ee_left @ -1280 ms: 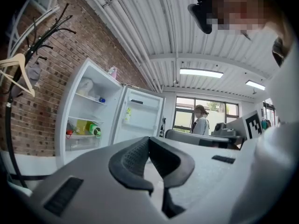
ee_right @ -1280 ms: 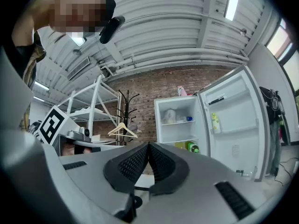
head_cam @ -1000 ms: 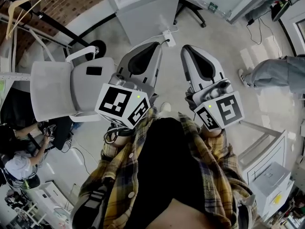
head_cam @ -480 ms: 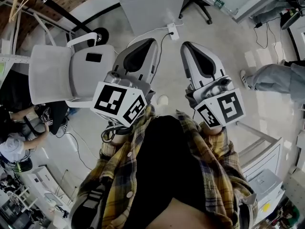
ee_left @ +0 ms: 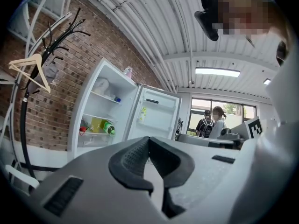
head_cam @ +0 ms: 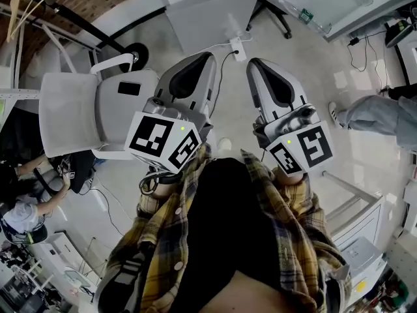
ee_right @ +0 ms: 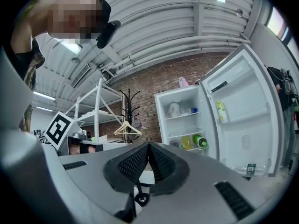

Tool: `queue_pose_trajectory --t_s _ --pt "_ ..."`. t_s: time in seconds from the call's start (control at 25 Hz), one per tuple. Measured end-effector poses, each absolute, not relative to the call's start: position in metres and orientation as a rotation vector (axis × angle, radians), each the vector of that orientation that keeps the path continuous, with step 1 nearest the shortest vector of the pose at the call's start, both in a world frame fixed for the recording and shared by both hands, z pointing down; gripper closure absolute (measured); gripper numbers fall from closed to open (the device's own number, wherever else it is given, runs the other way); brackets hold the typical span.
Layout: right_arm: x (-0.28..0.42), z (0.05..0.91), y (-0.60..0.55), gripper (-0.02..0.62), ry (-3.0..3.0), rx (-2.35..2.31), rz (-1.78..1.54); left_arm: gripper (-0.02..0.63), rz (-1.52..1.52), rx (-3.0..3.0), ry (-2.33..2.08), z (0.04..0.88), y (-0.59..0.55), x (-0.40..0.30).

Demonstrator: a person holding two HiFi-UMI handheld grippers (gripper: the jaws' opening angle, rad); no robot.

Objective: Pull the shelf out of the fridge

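The white fridge [ee_left: 103, 111] stands open against a brick wall, some way ahead of both grippers. Its door [ee_left: 157, 114] swings to the right. Inside, an upper shelf [ee_left: 105, 97] holds small items, and a lower shelf [ee_left: 95, 133] carries a yellow carton and a green bottle. The right gripper view shows the same fridge [ee_right: 183, 122] with its shelf [ee_right: 180, 116] and door [ee_right: 243, 111]. My left gripper [ee_left: 149, 141] is shut on nothing. My right gripper [ee_right: 148, 146] is likewise shut and holds nothing. In the head view, both the left gripper [head_cam: 207, 57] and the right gripper [head_cam: 254, 64] are held side by side at chest height.
A white chair [head_cam: 91, 119] stands to my left, and a power strip [head_cam: 236, 46] lies on the floor ahead. A coat rack with a wooden hanger [ee_left: 32, 69] is left of the fridge. A person's legs [head_cam: 374, 113] are at the right. Two people [ee_left: 212, 120] stand by the window.
The head view has shifted a little, so the floor, chair and the person's legs at the right have slid in the frame. Both grippers stay shut and side by side.
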State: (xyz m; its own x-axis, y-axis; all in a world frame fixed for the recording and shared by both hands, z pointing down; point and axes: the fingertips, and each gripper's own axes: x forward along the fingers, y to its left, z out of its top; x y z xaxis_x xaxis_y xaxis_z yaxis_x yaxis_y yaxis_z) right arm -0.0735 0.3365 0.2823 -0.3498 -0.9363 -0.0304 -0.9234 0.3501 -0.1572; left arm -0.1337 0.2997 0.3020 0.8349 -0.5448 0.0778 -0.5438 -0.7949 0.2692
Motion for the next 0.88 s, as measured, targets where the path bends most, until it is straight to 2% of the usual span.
queue_pose_trajectory --t_s 0.52,0.88 --pt "-0.086 0.274 0.208 0.577 2.405 -1.747 -0.183 0.601 -0.012 2.783 -0.722 0.293 0.18 -0.138" --pt "-0.101 0.281 0.164 0.577 2.363 -1.798 -0.223 0.601 0.013 2.786 -0.633 0.301 0.137 -0.15"
